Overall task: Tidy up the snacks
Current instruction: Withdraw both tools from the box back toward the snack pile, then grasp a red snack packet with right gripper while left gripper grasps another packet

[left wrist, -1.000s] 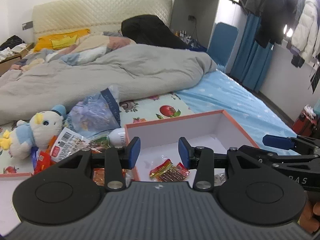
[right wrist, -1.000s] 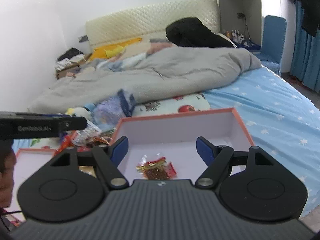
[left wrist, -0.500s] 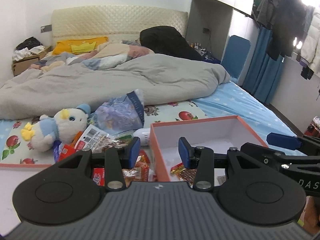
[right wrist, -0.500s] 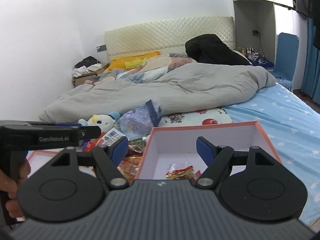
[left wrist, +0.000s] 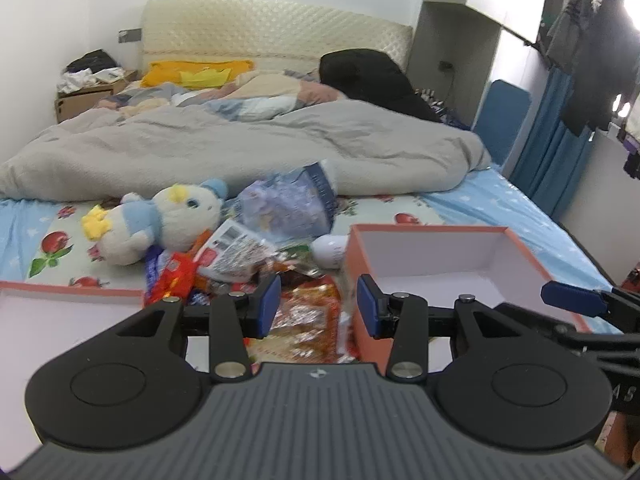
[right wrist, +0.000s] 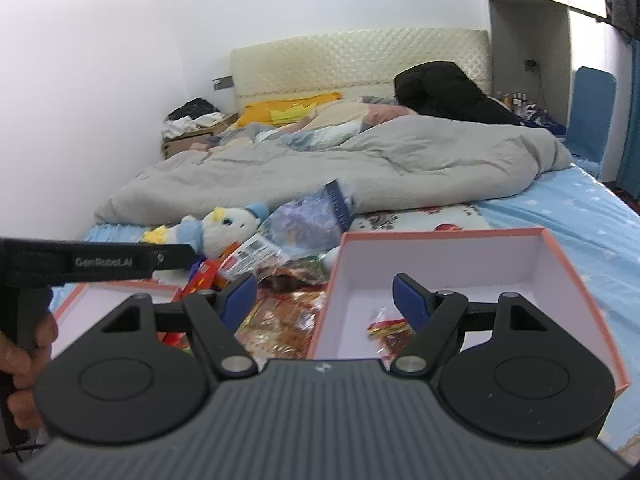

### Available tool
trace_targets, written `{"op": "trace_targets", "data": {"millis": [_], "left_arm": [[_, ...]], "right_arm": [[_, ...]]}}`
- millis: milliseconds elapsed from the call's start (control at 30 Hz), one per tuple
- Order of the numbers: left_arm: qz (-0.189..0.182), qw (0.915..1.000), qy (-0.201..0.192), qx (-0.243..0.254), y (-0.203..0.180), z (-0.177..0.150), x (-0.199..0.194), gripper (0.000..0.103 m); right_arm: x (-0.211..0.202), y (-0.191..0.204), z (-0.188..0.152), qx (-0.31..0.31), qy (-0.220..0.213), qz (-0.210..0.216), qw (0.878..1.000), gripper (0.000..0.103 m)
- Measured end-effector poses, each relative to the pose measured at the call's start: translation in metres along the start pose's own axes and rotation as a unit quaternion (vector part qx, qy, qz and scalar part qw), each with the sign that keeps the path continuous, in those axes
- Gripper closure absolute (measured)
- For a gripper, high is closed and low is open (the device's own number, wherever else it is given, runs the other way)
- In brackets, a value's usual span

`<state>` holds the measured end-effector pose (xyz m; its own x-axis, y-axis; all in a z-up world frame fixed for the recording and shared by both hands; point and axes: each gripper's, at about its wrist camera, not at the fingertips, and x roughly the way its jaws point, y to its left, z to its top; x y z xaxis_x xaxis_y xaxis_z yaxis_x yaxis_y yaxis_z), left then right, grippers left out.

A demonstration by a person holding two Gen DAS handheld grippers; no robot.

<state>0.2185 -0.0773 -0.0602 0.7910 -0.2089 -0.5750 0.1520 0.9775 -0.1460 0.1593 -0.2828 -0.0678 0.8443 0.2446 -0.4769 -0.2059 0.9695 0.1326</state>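
Note:
A heap of snack packets lies on the bed between two orange-rimmed white boxes. The right box holds a red and gold packet. Only a corner of the left box shows. My left gripper hovers open over an orange foil packet in the gap, nothing between its blue pads. My right gripper stands wide open above the right box's left wall, holding nothing. Each view shows the other gripper at its edge.
A blue and white plush bird and a bluish plastic bag lie behind the heap. A grey duvet covers the far bed. A hand grips the left tool. A blue chair stands at right.
Both grippers have swung left, away from over the right box toward the snack heap and the left box. Their openings look the same.

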Motion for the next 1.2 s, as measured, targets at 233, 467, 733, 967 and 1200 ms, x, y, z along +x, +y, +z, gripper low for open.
{"op": "trace_targets", "data": {"millis": [233,467,733,967,1200], "left_arm": [[0.007,0.9999,0.01,-0.011,0.027,-0.017,-0.007,0.054],[0.009,0.9995,0.016,-0.027,0.047,-0.037,-0.015,0.051],[0.011,0.9983,0.031,-0.049,0.069,-0.064,-0.022,0.051],[0.009,0.9969,0.053,-0.057,0.082,-0.085,-0.024,0.037],[0.023,0.9933,0.071,-0.088,0.102,-0.099,-0.017,0.031]], "right_arm": [[0.008,0.028,-0.021,-0.008,0.018,0.012,1.0,0.026],[0.008,0.049,-0.038,-0.02,0.031,0.016,0.999,0.026],[0.001,0.068,-0.062,-0.029,0.045,0.016,0.998,0.026],[-0.002,0.079,-0.085,-0.024,0.059,0.01,0.998,0.026],[0.011,0.102,-0.089,-0.042,0.051,0.008,0.998,0.026]]}}
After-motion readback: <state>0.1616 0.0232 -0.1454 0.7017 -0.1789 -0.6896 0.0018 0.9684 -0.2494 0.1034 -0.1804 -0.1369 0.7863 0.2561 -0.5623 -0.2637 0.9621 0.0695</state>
